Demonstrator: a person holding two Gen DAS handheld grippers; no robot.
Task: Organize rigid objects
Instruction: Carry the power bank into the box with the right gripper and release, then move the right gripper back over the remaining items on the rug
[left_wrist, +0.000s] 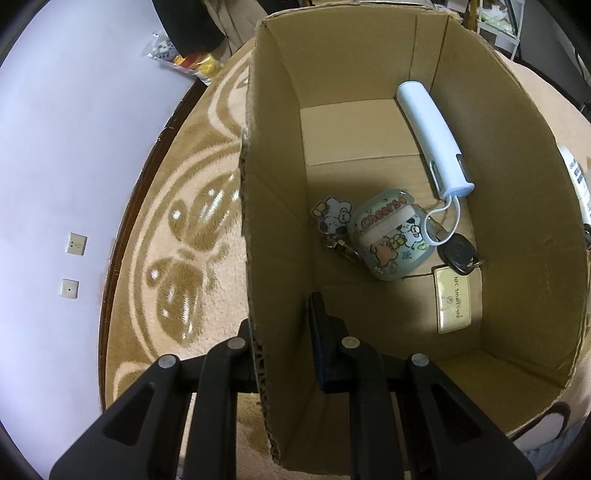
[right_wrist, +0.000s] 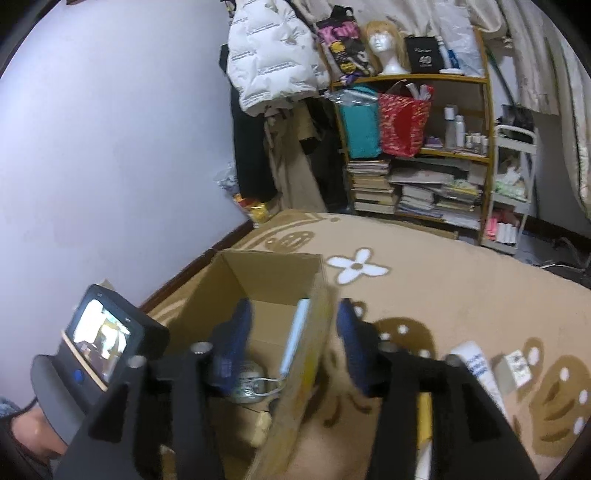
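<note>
Left wrist view: the left gripper (left_wrist: 284, 332) stood with its fingers spread, one on each side of the cardboard box's (left_wrist: 273, 206) left wall, not closed on it. Inside the box lay a white power bank (left_wrist: 432, 136) at 1 o'clock, an earbud case (left_wrist: 391, 240) at centre, a car key (left_wrist: 458, 254) and a card (left_wrist: 452, 304) at 4 o'clock.

Right wrist view: the right gripper (right_wrist: 291, 339) was wide open, its fingers either side of the box wall (right_wrist: 306, 354), holding nothing.
</note>
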